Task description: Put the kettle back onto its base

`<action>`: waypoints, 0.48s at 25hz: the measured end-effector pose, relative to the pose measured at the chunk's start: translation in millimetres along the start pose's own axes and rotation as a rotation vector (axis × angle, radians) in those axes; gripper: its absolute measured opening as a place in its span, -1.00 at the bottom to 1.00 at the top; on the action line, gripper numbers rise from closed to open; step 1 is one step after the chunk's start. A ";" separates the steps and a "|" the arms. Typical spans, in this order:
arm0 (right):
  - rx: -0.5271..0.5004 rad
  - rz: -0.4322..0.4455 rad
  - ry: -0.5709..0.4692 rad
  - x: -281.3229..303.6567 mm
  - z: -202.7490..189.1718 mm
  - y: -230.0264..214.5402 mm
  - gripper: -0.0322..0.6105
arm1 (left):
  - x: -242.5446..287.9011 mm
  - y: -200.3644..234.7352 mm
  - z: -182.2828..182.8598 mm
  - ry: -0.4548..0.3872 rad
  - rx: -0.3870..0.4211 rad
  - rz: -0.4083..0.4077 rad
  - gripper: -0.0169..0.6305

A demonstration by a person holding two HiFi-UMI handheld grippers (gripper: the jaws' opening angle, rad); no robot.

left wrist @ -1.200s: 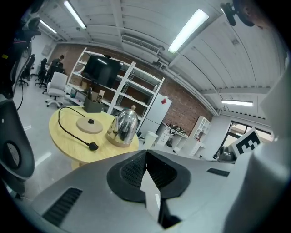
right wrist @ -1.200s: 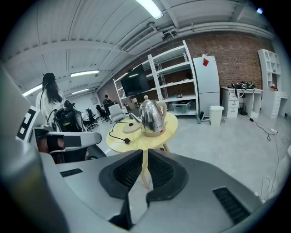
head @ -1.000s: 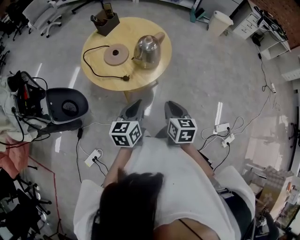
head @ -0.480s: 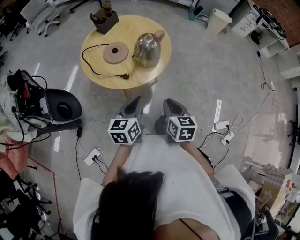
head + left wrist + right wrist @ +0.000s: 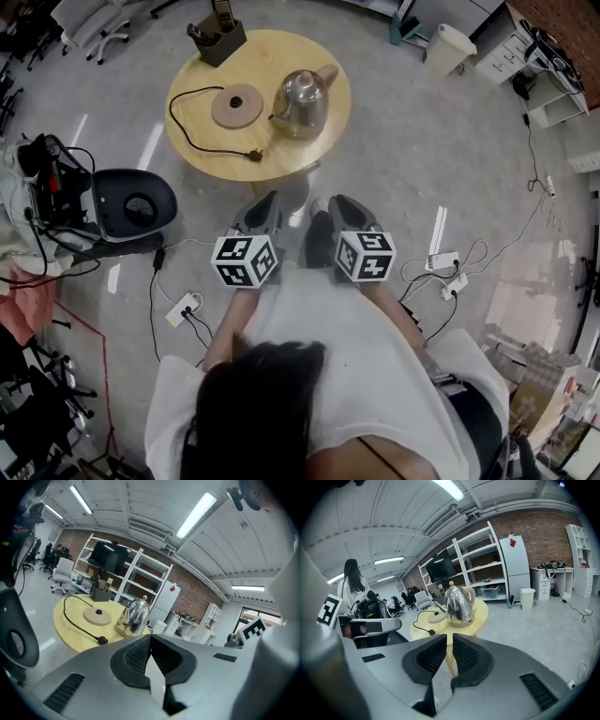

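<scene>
A shiny steel kettle [image 5: 302, 101] with a beige handle stands on the right half of a round wooden table [image 5: 281, 159]. Its flat tan base [image 5: 236, 105] lies to the left of it, with a black cord and a loose plug [image 5: 253, 157]. The left gripper [image 5: 265, 208] and the right gripper [image 5: 342, 208] hover side by side over the floor, short of the table, both shut and holding nothing. In the left gripper view the kettle [image 5: 135, 617] and the base [image 5: 97, 616] lie ahead of the jaws. In the right gripper view the kettle [image 5: 459, 604] stands straight ahead.
A brown holder box [image 5: 217, 37] sits at the table's far edge. A black seat [image 5: 136, 204] stands on the floor to the left. Power strips [image 5: 183, 309] and cables lie on the floor on both sides. A white bin [image 5: 444, 47] is at the far right.
The head view has shifted slightly. Both grippers stay in the same place, shut, and the kettle and base have not moved.
</scene>
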State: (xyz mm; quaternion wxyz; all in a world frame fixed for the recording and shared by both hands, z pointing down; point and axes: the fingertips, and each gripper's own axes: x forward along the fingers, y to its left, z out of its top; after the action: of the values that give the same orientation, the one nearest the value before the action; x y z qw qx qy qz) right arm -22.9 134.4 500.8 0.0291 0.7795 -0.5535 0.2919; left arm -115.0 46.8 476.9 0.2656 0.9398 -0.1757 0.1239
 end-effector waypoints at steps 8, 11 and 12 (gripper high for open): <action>-0.019 0.034 0.002 30.9 20.8 -20.5 -0.81 | 25.8 5.0 14.2 -0.026 0.031 0.023 -0.86; -0.015 0.044 0.011 45.8 26.4 -27.6 -0.80 | 34.8 11.0 20.7 -0.033 0.045 0.044 -0.86; -0.018 0.051 0.012 51.2 29.9 -28.1 -0.80 | 38.0 13.3 23.1 -0.029 0.053 0.053 -0.86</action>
State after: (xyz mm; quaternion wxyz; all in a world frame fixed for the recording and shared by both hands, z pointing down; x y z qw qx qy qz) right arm 25.6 91.0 508.8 0.0320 0.7632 -0.5755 0.2920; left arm -82.6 13.6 476.2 0.2348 0.9432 -0.2012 0.1216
